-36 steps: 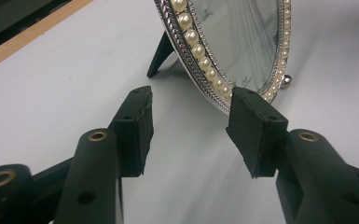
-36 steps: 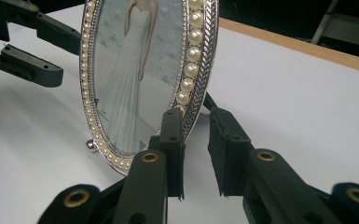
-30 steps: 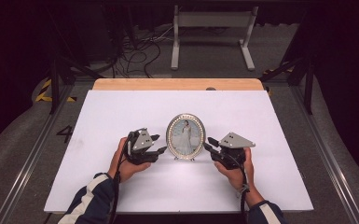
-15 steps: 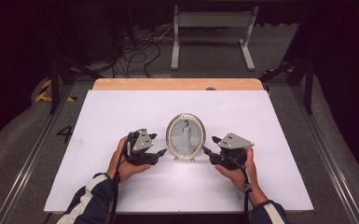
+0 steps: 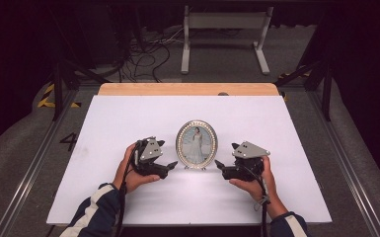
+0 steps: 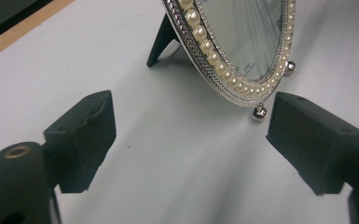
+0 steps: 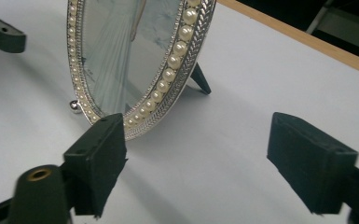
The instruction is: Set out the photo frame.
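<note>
An oval silver picture frame (image 5: pixel 196 144) with a pearl rim stands upright on its back leg in the middle of the white table (image 5: pixel 128 118); it holds a photo of a person in a white dress. My left gripper (image 5: pixel 170 165) lies just left of the frame's foot, my right gripper (image 5: pixel 218 165) just right of it. Both have just been opening and stand open with nothing between the jaws. In the left gripper view the gripper (image 6: pixel 191 140) faces the frame's lower rim (image 6: pixel 224 74). In the right gripper view the gripper (image 7: pixel 200 158) has the frame (image 7: pixel 121 60) close ahead at its left.
A wooden strip (image 5: pixel 187 89) runs along the table's far edge. Behind it, on the dark floor, are a white metal stand (image 5: pixel 224 22) and loose cables (image 5: pixel 143 54). Metal rails (image 5: pixel 34 163) flank the table. The left gripper's jaw (image 7: pixel 2 32) shows beyond the frame.
Both grippers' jaws stand wider apart than before, off the frame's sides. The hands and the frame have kept their places.
</note>
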